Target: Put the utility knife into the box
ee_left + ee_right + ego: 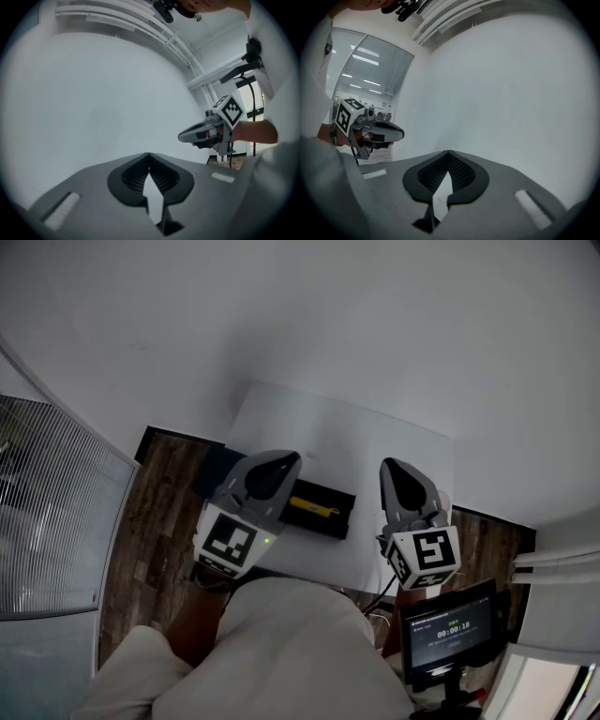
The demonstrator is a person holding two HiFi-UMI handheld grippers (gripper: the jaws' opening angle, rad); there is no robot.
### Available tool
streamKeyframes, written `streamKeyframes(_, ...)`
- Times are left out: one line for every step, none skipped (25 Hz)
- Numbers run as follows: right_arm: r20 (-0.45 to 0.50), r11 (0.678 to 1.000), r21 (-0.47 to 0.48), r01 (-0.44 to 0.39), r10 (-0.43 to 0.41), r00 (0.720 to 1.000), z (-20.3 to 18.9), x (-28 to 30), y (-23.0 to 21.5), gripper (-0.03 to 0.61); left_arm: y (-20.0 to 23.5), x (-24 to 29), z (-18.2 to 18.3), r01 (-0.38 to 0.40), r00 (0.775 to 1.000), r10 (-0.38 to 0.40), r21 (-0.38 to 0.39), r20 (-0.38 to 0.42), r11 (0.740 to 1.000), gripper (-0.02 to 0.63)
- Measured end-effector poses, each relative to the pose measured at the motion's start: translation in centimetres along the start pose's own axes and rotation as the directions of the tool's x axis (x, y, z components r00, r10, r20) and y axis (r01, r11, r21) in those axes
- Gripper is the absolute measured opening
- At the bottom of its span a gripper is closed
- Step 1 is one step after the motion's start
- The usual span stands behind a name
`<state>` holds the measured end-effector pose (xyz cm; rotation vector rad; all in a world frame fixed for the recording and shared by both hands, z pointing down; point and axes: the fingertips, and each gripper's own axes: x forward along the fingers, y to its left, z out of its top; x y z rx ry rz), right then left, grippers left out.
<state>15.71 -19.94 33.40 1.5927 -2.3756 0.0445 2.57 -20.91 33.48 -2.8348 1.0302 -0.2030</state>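
Hovering over the near edge of the white table [361,432], the left gripper [284,459] and right gripper [397,469] are both sitting clenched on nothing, while the yellow utility knife [313,506] is lying lengthwise in the black box [339,522] (seemingly already inside), nearest the left gripper's tips.
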Motion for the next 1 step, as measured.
streamKeyframes(-0.002,1.000,0.001,-0.001,0.001,1.000,-0.08,0.07,-0.04,0.000,-0.01,0.09,-0.03,0.000,1.000,0.000,-0.001,-0.001,1.000,-0.002)
